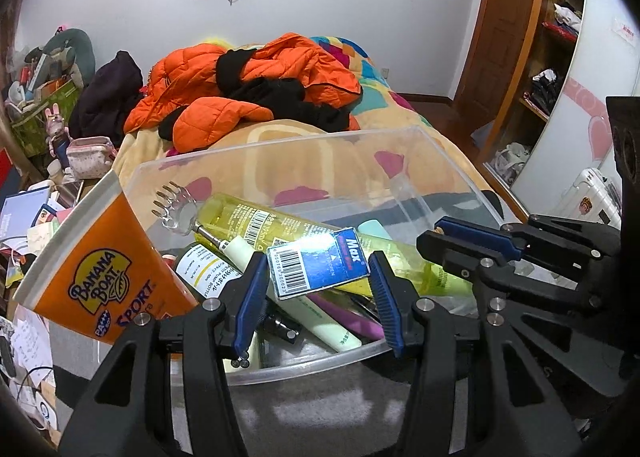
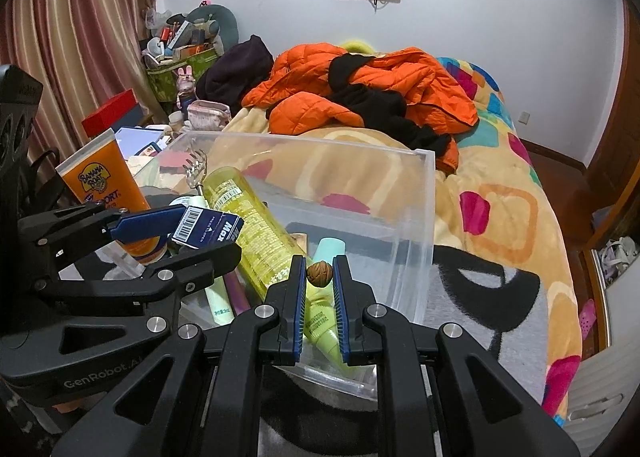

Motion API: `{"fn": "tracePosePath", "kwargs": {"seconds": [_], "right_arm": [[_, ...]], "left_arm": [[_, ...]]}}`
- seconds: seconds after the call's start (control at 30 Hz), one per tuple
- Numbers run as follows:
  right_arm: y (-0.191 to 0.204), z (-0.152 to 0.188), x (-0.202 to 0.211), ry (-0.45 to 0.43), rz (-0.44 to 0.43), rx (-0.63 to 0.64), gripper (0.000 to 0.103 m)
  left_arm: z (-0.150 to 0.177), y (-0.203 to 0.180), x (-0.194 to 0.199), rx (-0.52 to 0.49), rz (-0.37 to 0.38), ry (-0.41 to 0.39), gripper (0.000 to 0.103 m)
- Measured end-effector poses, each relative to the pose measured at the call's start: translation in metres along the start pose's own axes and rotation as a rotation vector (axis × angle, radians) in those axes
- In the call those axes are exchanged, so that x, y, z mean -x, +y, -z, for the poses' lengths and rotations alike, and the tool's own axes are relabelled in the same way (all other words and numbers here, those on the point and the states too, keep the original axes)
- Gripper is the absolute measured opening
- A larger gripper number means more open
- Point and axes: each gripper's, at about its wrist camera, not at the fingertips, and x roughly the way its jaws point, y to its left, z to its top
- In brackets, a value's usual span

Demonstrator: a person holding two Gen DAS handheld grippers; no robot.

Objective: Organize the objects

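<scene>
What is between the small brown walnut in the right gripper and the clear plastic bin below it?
Nothing visible. The walnut, pinched in the right gripper, hangs over the open-topped clear plastic bin, with only bottles lying inside beneath.

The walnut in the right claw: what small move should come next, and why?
Probably open the right claw and let the walnut drop. It hangs over the clear bin, above the green tube, so a short fall should land it inside.

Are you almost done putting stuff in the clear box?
Partly. The clear box already holds the yellow bottle and tubes. In hand: left tongs grip the blue Max box, right tongs pinch a walnut. Both still need dropping in.
</scene>
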Motion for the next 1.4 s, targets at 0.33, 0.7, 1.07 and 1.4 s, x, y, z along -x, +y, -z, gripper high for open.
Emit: {"fn": "tracePosePath", "kwargs": {"seconds": [0.33, 0.7, 1.07, 1.4], "right_arm": [[-0.001, -0.002, 0.001, 0.004, -0.004, -0.006, 0.016], [0.001, 0.001, 0.042, -0.062, -0.038, -0.005, 0.021], [0.016, 0.019, 0.085, -0.132, -0.044, 0.001, 0.047], [0.023, 0.041, 0.101, -0.169, -0.038, -0.014, 0.073]], "left_arm": [[0.000, 0.002, 0.005, 0.006, -0.003, -0.011, 0.058], [0.006, 0.002, 0.037, -0.004, 0.031, -0.054, 0.060], [0.033, 0.011, 0.082, -0.007, 0.021, -0.100, 0.069], [0.054, 0.017, 0.104, -0.005, -0.018, -0.137, 0.091]]}}
